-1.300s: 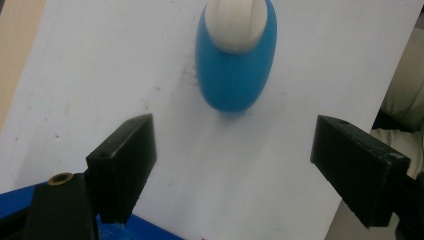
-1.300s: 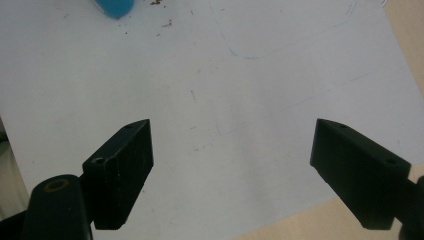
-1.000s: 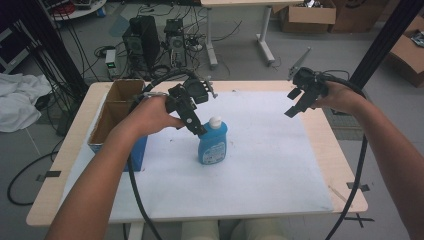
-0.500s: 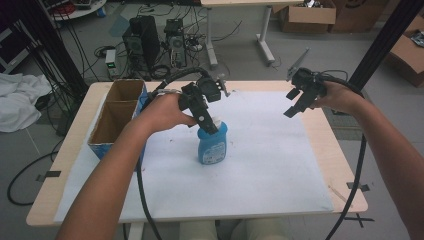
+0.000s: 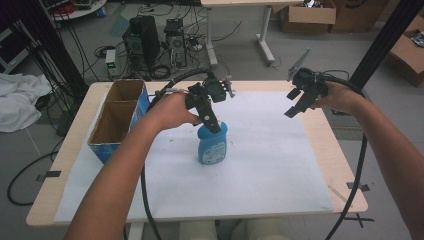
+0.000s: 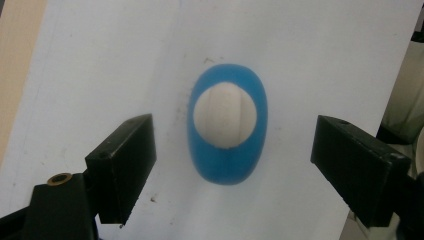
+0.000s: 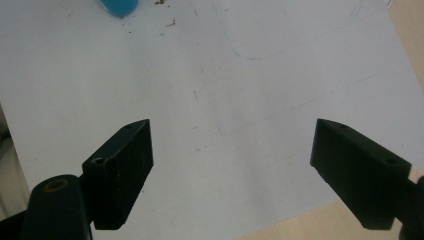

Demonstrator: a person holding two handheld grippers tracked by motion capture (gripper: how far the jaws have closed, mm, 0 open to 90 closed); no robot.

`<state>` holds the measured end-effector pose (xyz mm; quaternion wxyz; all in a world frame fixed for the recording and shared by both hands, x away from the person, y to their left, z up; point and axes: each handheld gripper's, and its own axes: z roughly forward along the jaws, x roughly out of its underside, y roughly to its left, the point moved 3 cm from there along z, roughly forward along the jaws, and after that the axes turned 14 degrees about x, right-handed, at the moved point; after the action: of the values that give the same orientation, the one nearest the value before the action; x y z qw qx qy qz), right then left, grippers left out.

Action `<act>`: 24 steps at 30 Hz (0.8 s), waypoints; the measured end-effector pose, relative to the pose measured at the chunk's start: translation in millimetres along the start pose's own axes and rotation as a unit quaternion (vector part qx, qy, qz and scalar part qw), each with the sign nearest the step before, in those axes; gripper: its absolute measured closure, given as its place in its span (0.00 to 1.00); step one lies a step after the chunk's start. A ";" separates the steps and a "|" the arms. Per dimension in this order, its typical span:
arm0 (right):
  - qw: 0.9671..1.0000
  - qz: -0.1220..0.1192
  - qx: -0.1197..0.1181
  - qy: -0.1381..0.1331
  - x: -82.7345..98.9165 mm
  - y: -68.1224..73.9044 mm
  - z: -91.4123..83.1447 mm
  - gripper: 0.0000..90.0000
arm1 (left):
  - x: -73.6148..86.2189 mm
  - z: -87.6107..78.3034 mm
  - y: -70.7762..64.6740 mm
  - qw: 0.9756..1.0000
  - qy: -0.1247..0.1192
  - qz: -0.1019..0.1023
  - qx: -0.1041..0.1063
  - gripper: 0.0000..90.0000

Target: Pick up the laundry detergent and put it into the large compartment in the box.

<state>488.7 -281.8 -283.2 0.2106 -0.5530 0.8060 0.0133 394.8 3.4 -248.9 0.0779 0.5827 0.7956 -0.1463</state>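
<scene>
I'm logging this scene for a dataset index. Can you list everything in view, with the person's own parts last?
blue plastic bottle with white cap: one, blue and white, upright mid-table on the paper, under the left gripper
open cardboard box with blue outside: one, brown inside, two compartments, table's left edge
white paper sheet: one, white, covering most of the tabletop
light wooden table: one, pale wood
computer towers: two, black, on the floor behind the table
white cloth: one, floor at left
cardboard boxes: several, brown, floor at back right
left gripper: one, black, fingers open either side of the bottle's cap
right gripper: one, black, fingers open above bare paper
forearms: two, entering from the bottom
</scene>
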 end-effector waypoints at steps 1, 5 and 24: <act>1.000 0.002 -0.001 0.001 0.1 0.2 0.0 0.19 | -0.6 0.7 0.4 1.000 0.001 0.000 0.001 0.21; 1.000 0.000 -0.001 0.001 -0.1 -0.3 0.8 0.19 | -3.5 5.7 2.8 1.000 0.006 0.001 0.004 0.21; 1.000 -0.001 -0.003 0.004 -0.6 0.2 2.9 0.19 | -12.3 31.2 11.3 0.999 0.032 0.001 0.020 0.21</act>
<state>489.6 -280.5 -285.7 0.2055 -0.5546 0.8062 0.0131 407.9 -14.6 -276.4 0.0413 0.5894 0.7940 -0.1435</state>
